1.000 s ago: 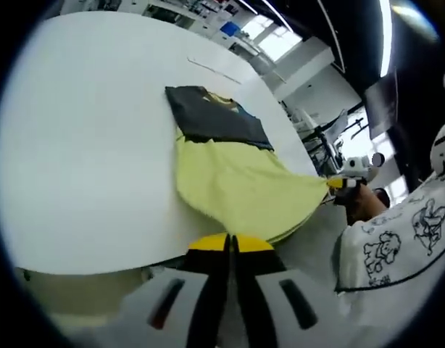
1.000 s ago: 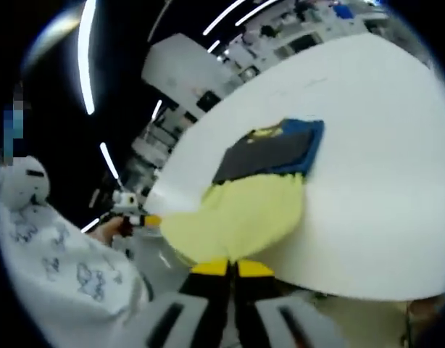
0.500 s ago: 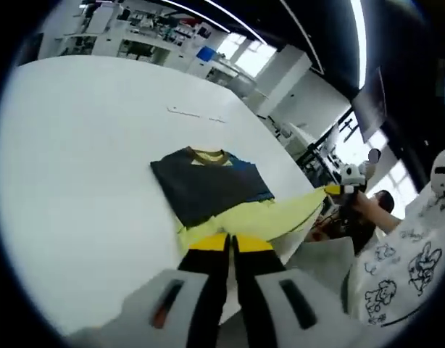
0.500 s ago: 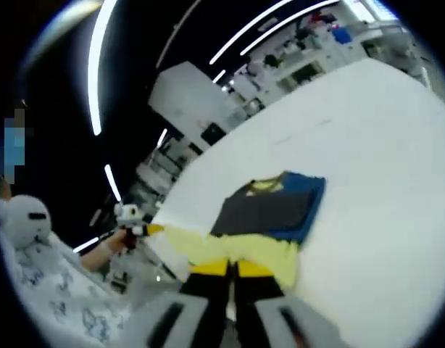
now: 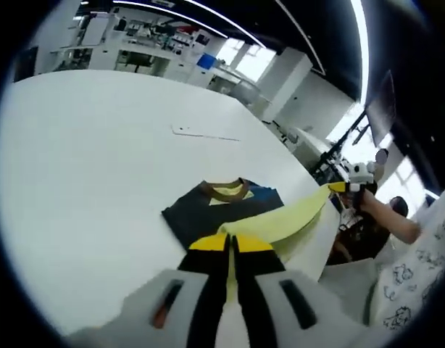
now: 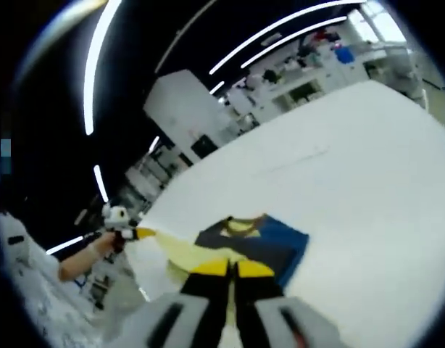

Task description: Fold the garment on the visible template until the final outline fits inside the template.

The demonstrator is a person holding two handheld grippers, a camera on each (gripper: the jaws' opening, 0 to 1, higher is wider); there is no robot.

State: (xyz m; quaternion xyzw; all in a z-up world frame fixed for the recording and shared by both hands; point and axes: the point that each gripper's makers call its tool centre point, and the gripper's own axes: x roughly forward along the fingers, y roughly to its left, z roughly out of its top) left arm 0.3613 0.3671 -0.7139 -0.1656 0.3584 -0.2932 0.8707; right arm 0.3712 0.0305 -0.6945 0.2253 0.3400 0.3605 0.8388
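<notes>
Table: big white table (image 5: 85,159), garment sits near the edge closest to the person. In the left gripper view a thin pale strip (image 5: 204,134) lies on the top farther out, well apart from the garment.

Garment: yellow T-shirt (image 5: 277,221) with a brown collar (image 5: 226,191). The upper part lies on the table looking dark grey with a blue patch (image 5: 264,194) beside the collar, and the yellow hem end is lifted off the table, stretched between the two grippers. In the right gripper view the same shirt (image 6: 240,243) shows its dark part flat with the blue bit (image 6: 284,243) on the right side.

Left gripper: left gripper (image 5: 232,243), yellow-tipped jaws pressed together, pinching the near yellow edge of the shirt. It also pops up at the left of the right gripper view (image 6: 135,233), held by a hand (image 6: 106,243), with a yellow corner of the fabric at its tip.

Right gripper: right gripper (image 6: 232,268), jaws together too, clamped on the yellow fabric right in front of the dark part. From the left gripper view it's off to the right (image 5: 346,186), holding up the other yellow corner, a hand (image 5: 367,199) behind it.

Template: can't make out any outline on the table, honestly.

Background: lab benches (image 5: 135,36) and long ceiling lights (image 6: 280,32) beyond the table.
</notes>
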